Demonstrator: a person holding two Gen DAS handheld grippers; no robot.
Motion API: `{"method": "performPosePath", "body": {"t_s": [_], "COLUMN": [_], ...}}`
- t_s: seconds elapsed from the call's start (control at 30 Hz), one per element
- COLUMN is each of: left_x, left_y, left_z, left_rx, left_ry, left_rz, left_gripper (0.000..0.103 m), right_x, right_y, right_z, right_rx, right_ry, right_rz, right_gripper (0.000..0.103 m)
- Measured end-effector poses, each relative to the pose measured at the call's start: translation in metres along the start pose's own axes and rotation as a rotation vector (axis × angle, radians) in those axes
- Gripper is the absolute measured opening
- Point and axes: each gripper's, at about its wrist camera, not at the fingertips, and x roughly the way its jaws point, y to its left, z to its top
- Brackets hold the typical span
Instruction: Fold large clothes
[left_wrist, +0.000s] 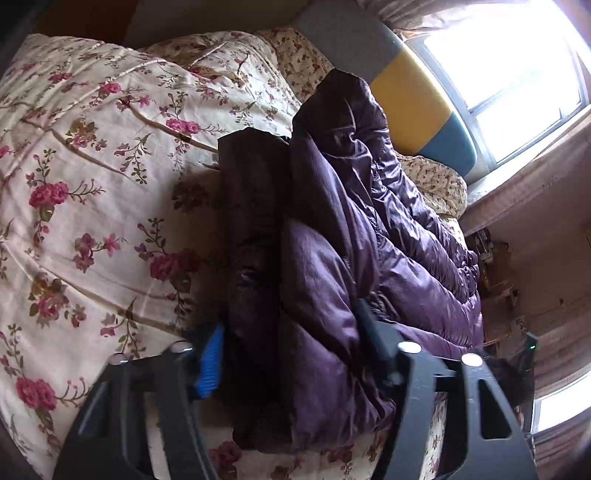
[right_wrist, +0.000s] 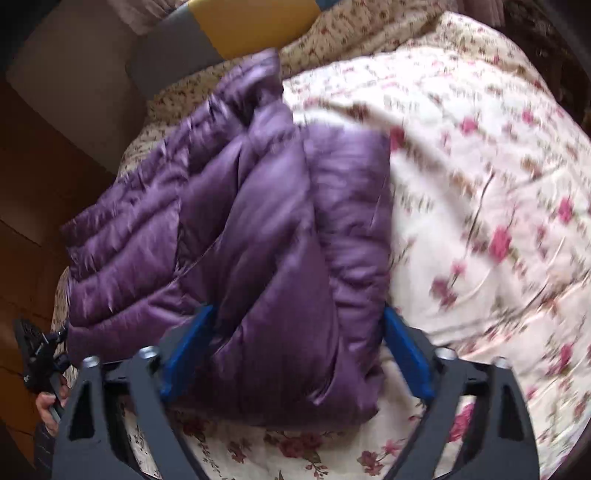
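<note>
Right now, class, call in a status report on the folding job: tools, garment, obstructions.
Left tool and right tool both straddling the purple puffer jacket; grip unclear. Jacket bunched, part-folded on the floral quilt. Nothing in the way.

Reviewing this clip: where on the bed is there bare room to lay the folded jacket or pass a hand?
The broad stretch of floral quilt beside the purple puffer jacket is free, up to the pillows. A narrow strip of quilt also shows between the jacket and the near bed edge. It is crowded where the jacket lies, toward the headboard and window.
</note>
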Motion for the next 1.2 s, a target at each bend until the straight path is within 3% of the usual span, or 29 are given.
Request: {"method": "performPosePath", "body": {"t_s": [0.07, 0.17, 0.3, 0.43, 0.7, 0.8, 0.83, 0.87, 0.9, 0.93, 0.97, 1.1, 1.2], "left_x": [-0.003, -0.012, -0.03, -0.056, -0.126, -0.145, -0.148, -0.156, -0.159, -0.166, -0.171, -0.174, -0.155], "left_y": [-0.005, -0.013, -0.016, -0.01, 0.002, 0.004, 0.005, 0.004, 0.005, 0.004, 0.003, -0.003, -0.005], "left_z": [-0.004, -0.011, -0.029, -0.061, -0.162, -0.192, -0.195, -0.199, -0.196, -0.194, -0.192, -0.163, -0.134], "left_rx": [0.037, 0.075, 0.11, 0.131, 0.151, 0.152, 0.154, 0.152, 0.149, 0.146, 0.143, 0.119, 0.071], "left_ry": [0.005, 0.004, 0.007, 0.031, 0.071, 0.08, 0.079, 0.064, 0.058, 0.043, 0.016, -0.061, -0.082], "left_rz": [-0.004, -0.006, -0.009, -0.013, -0.03, -0.022, -0.007, 0.024, 0.026, 0.02, 0.029, 0.026, 0.022], "left_gripper": [0.032, 0.02, 0.018, 0.018, 0.018, 0.018, 0.024, 0.035, 0.043, 0.063, 0.07, 0.071, 0.071], "right_x": [-0.004, -0.019, -0.043, -0.075, -0.126, -0.138, -0.143, -0.146, -0.153, -0.161, -0.169, -0.176, -0.15], "right_y": [0.008, 0.025, 0.037, 0.038, 0.027, 0.025, 0.026, 0.025, 0.024, 0.025, 0.028, 0.038, 0.047], "right_z": [-0.004, -0.01, -0.032, -0.08, -0.185, -0.205, -0.21, -0.211, -0.211, -0.211, -0.206, -0.175, -0.143], "right_rx": [-0.02, -0.101, -0.183, -0.248, -0.291, -0.293, -0.306, -0.311, -0.312, -0.314, -0.324, -0.285, -0.258], "right_ry": [-0.004, -0.006, 0.007, 0.036, 0.094, 0.106, 0.107, 0.1, 0.088, 0.07, 0.034, -0.08, -0.128], "right_rz": [0.013, -0.022, -0.048, -0.044, -0.053, -0.063, -0.087, -0.099, -0.097, -0.098, -0.111, -0.097, -0.143], "right_gripper": [0.037, 0.019, 0.017, 0.017, 0.017, 0.023, 0.035, 0.05, 0.059, 0.068, 0.07, 0.075, 0.075]}}
